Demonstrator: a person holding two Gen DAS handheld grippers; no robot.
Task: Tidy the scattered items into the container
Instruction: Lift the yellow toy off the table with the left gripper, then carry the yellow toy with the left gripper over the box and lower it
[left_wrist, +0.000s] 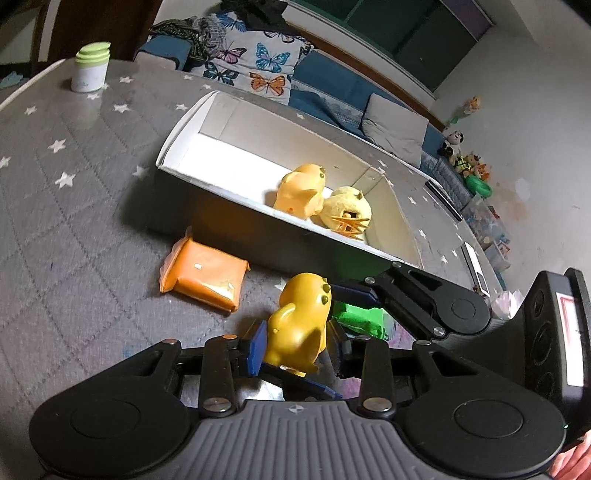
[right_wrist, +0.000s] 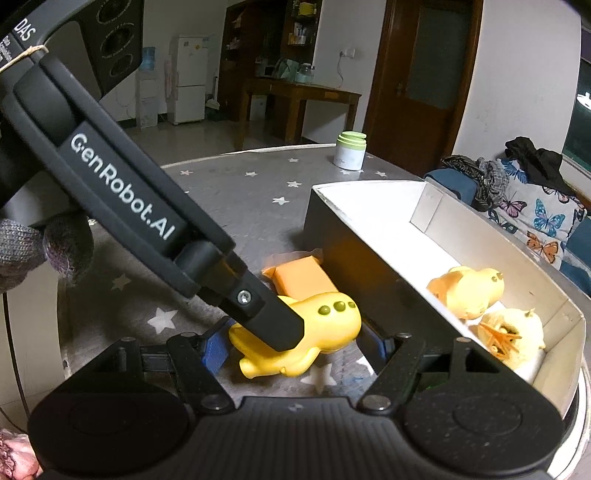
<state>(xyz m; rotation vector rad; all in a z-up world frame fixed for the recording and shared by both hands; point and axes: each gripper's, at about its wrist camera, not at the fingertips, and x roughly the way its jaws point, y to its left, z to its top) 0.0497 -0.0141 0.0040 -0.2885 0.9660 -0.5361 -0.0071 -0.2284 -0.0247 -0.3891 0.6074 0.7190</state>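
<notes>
Currently gripped: a glossy yellow plastic animal figurine (left_wrist: 299, 325) sits between the blue pads of the left tool (left_wrist: 299, 343). The pads lie against its flanks, so I judge that tool closed on it.
Left tool's hold: the grip is low on the body, leaving the head clear, which would suit lifting the figurine over a wall.
Right tool (right_wrist: 295, 343): its fingers stand wide on either side of the same figurine. Whether they press it or only bracket it cannot be told.
Container: an open white cardboard box (left_wrist: 177, 133) stands just beyond on the grey star-patterned tabletop (left_wrist: 74, 184), its near wall close to the held figurine.
Already inside: a second yellow figurine (left_wrist: 299, 190) and a pale yellow plush with orange whiskers (left_wrist: 347, 206) lie touching at one end of the box.
Outside the box: an orange wrapped packet (left_wrist: 203, 273) lies against the near wall, and a green wrapped packet (left_wrist: 358, 317) sits behind the held figurine.
Apart: a white jar with a green lid (left_wrist: 90, 70) stands upright, well away from the box.
Stage: partly tidied, by my reading. The gripped figurine appears bound for the box, and two packets lie beside it.
</notes>
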